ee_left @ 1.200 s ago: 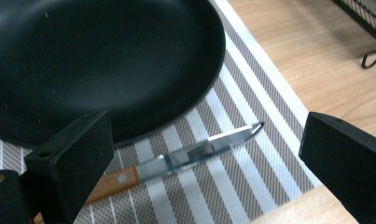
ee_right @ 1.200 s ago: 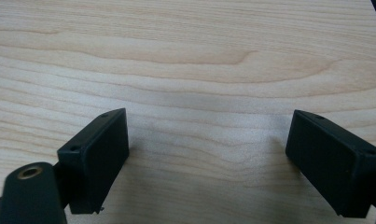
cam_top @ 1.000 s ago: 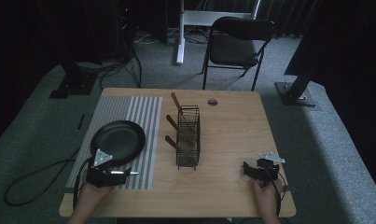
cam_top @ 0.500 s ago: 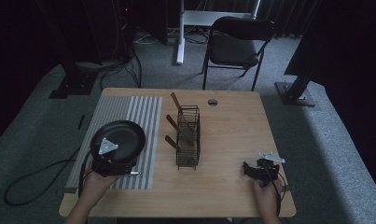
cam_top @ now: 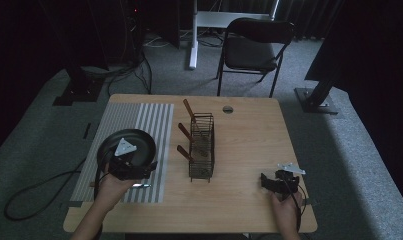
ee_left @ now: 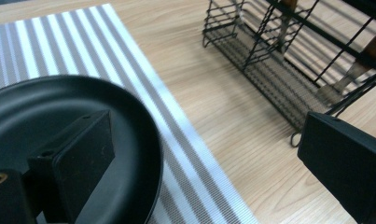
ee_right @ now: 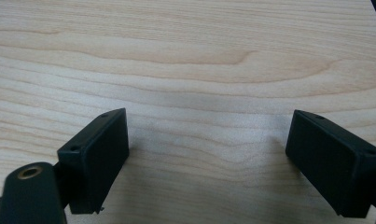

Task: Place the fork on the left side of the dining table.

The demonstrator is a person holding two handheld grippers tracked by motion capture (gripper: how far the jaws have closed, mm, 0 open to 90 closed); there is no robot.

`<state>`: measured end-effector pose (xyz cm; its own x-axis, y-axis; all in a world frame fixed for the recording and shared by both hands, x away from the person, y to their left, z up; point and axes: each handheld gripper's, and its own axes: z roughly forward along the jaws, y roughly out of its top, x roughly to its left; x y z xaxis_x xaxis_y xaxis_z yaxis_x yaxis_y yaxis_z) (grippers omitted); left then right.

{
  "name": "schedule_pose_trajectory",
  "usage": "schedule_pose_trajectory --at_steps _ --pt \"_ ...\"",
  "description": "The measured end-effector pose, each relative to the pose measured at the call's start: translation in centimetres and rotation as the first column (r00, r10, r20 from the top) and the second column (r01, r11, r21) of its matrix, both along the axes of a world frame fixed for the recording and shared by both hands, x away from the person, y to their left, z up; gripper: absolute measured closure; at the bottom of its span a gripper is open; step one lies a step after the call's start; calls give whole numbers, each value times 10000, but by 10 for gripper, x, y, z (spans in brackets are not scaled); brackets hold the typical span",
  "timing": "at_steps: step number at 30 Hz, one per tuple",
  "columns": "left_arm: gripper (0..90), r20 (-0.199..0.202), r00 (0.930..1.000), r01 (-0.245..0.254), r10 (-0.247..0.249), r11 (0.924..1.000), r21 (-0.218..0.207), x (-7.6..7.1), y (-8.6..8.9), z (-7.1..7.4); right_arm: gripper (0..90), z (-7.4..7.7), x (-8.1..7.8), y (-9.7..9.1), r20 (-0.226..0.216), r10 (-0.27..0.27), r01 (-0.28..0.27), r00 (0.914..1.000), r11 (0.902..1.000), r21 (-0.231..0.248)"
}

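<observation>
On striped mat (cam_top: 139, 122) at left side of wooden bench (cam_top: 249, 145): black pan (cam_top: 139, 141), round and shallow, resting on mat's near half. Directly over pan's near rim: left tongs (cam_top: 150, 169), jaws spread wide, nothing between them; in left gripper view (ee_left: 209, 168), one jaw above pan's interior, other jaw out over bare wood towards rack. Grey three-cornered plate on top of tongs overlapping pan in high view. Left hand (cam_top: 109, 186) behind tongs, forearm entering from bottom edge at a slant, angled up and to the right. Just beside mat, towards bench centre: black wire rack (cam_top: 201, 147), upright, with wooden-handled utensils (cam_top: 185, 152) leaning out of its left side. Near right corner of bench, well apart from rack: right tongs (cam_top: 264, 181), jaws likewise spread wide, empty, low over bare wood (ee_right: 199, 140); right hand (cam_top: 285, 210) gripping from behind, wrist near bench edge. Beyond bench, on grey carpet: black folding chair (cam_top: 256, 47).
</observation>
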<state>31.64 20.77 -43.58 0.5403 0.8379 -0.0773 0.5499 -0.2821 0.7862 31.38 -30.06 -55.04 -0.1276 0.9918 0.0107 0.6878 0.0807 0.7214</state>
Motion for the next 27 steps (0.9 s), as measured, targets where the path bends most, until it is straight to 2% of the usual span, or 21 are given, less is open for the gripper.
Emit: schedule_pose_trajectory --at_steps 2,8,14,15,17,18,27 --pt "41 18 10000 85 -84 9999 -97 3 -3 3 129 0 0 0 0 -1 1 10000 10000 2" --pt "41 183 9996 235 -237 9997 71 10 -11 9 129 0 0 0 0 0 0 10000 10000 1" --pt "41 210 9992 346 -345 9994 -38 16 -15 15 129 0 0 0 2 -2 2 10000 10000 6" --pt "41 313 9992 240 -244 9996 156 21 -19 23 129 0 0 0 -2 -3 3 10000 10000 5" --pt "41 278 9992 288 -290 9995 83 25 -22 27 129 0 0 0 1 -6 6 10000 10000 12" --pt "41 341 9990 267 -273 9995 178 26 -23 29 129 0 0 0 0 -8 8 10000 10000 13" --pt "41 325 9989 356 -352 9993 -115 45 -33 41 129 0 0 0 -3 1 -1 10000 10000 8"
